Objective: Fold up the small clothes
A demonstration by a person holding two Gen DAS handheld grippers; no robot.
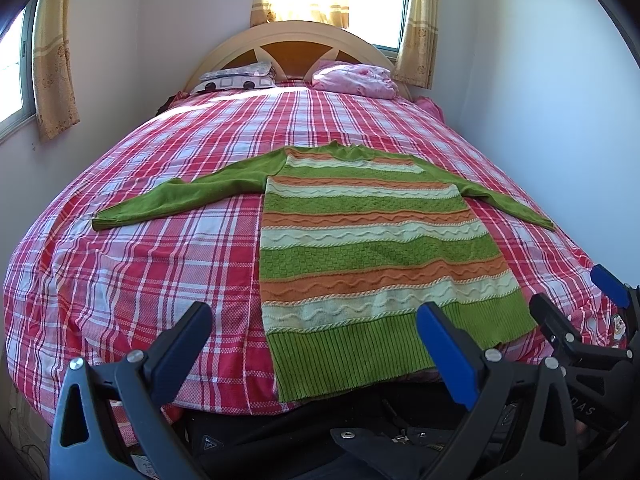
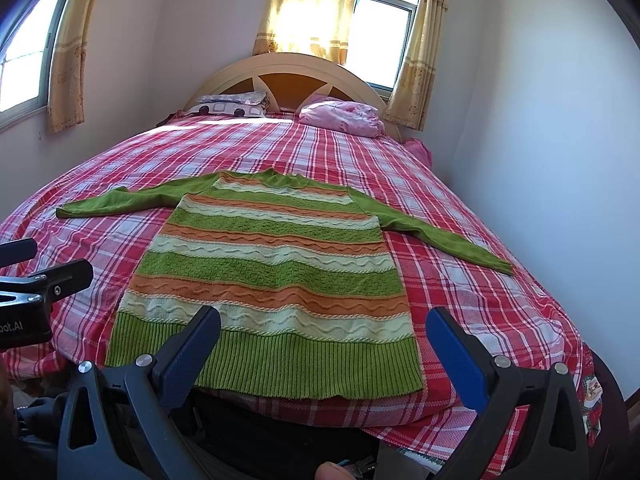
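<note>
A small knit sweater (image 1: 360,240) (image 2: 272,264), striped green, orange and pale yellow with plain green sleeves, lies flat on the bed with both sleeves spread sideways and its ribbed hem nearest me. My left gripper (image 1: 316,320) hovers open at the foot of the bed, over the hem's left part, holding nothing. My right gripper (image 2: 324,328) is open too, just before the hem's right half, also empty. In the left wrist view the right gripper (image 1: 576,292) shows at the right edge. The left gripper's fingers (image 2: 52,276) show at the left edge of the right wrist view.
The bed carries a red and white plaid cover (image 1: 140,240) (image 2: 480,300). A patterned pillow (image 1: 236,78) and a pink pillow (image 1: 352,80) lie by the arched headboard (image 2: 296,76). White walls close in on both sides; curtained windows (image 2: 380,32) are behind. The bed's foot edge is right below me.
</note>
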